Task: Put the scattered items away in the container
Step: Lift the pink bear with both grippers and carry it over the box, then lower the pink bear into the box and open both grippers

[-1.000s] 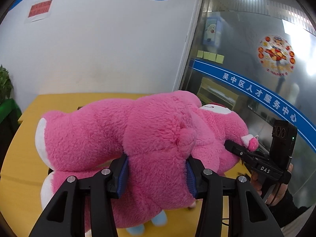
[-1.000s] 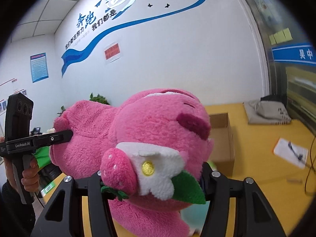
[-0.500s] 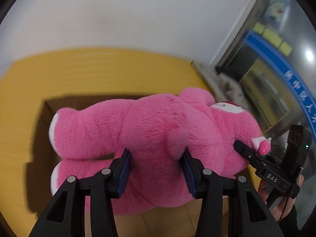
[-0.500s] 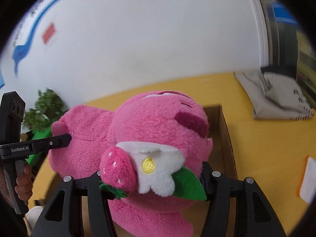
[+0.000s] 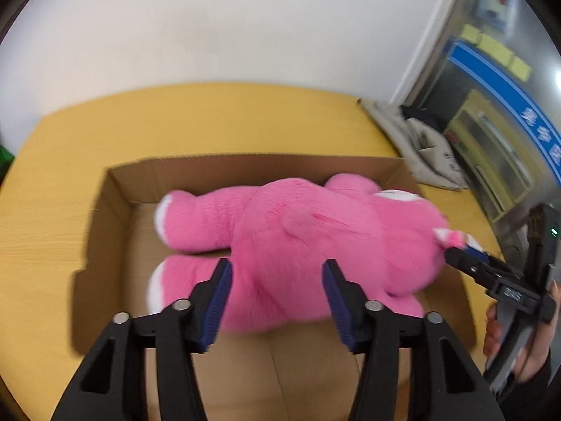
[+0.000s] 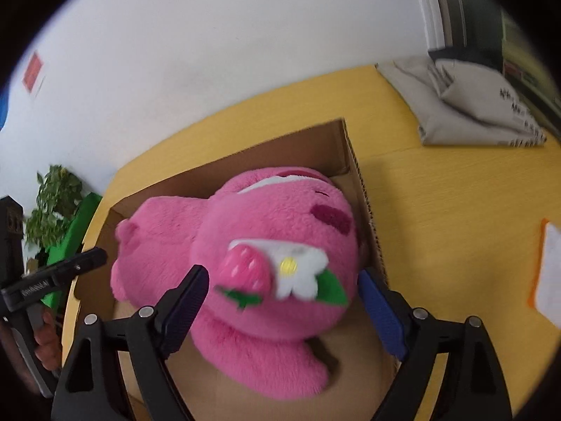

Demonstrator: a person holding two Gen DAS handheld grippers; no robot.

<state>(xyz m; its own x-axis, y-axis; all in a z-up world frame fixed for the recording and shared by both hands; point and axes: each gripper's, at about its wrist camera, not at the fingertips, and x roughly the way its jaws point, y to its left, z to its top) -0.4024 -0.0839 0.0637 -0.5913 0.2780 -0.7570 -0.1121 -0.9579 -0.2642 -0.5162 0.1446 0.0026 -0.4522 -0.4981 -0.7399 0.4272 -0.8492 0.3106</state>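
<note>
A big pink plush bear [image 5: 298,245] lies inside an open cardboard box [image 5: 115,189] on a yellow table. My left gripper [image 5: 277,280] is open, its blue pads apart from the bear's body, just above it. In the right wrist view the bear's head [image 6: 273,245] with its strawberry and flower [image 6: 273,270] lies in the box [image 6: 350,151]. My right gripper [image 6: 280,291] is open, one finger on each side of the head, clear of the fur. Each gripper shows at the edge of the other's view.
A grey folded bag [image 6: 463,105] lies on the yellow table [image 6: 455,210] at the back right, also in the left wrist view [image 5: 420,147]. A white sheet with an orange edge [image 6: 547,273] lies at the right. A green plant [image 6: 52,200] stands beyond the table's left end.
Both grippers came down with the bear into the box, then opened and let go of it. The bear now rests in the box.
</note>
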